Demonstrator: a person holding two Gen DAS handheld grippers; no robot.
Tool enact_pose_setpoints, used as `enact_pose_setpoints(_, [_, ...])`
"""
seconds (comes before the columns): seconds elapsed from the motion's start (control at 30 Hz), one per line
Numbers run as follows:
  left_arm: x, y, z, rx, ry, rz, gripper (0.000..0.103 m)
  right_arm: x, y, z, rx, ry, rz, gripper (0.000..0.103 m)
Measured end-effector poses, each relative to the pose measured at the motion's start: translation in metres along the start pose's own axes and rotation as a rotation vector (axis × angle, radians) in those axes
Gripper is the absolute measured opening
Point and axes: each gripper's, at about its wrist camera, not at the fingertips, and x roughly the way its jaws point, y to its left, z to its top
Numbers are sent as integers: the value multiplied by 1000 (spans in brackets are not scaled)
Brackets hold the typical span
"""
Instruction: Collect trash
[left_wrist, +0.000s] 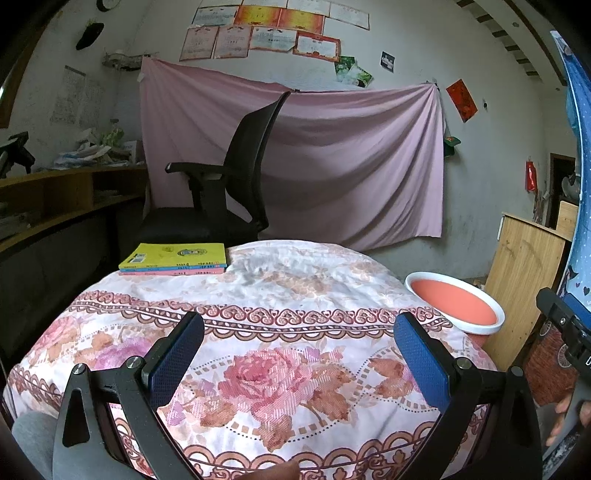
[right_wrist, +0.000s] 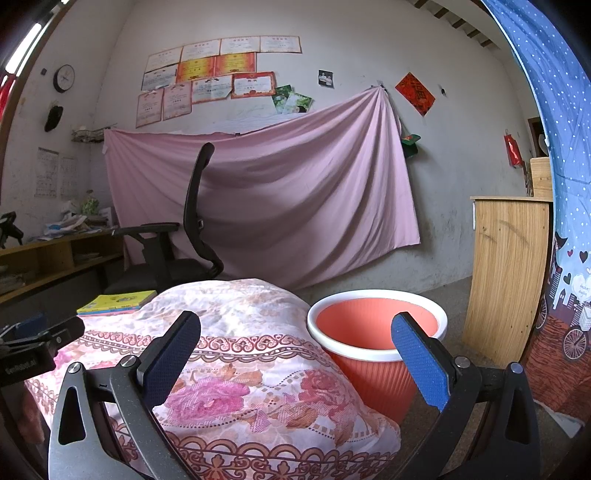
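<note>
While no trash shows on the floral tablecloth (left_wrist: 280, 295) — possibly hidden past the edge — both grippers, left (left_wrist: 298, 360) and right (right_wrist: 295, 363), gape wide, holding nothing. Orange wastebasket (right_wrist: 373, 332) beside table, apparently empty. Next: search, locate scrap.

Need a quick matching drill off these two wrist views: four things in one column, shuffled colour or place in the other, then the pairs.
1. bin
2. books
3. office chair
4. hanging sheet

A. black, behind the table
B. pink, pinned on the wall
C. orange with white rim, on the floor right of the table
D. stacked at the far left corner of the floral tablecloth

Pairs: 1-C, 2-D, 3-A, 4-B
</note>
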Motion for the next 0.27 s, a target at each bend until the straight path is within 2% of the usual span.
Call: enact_pose_setpoints(0.27, [3, 2, -2, -2, 2, 17, 101, 0, 4, -3, 1, 4, 1, 103])
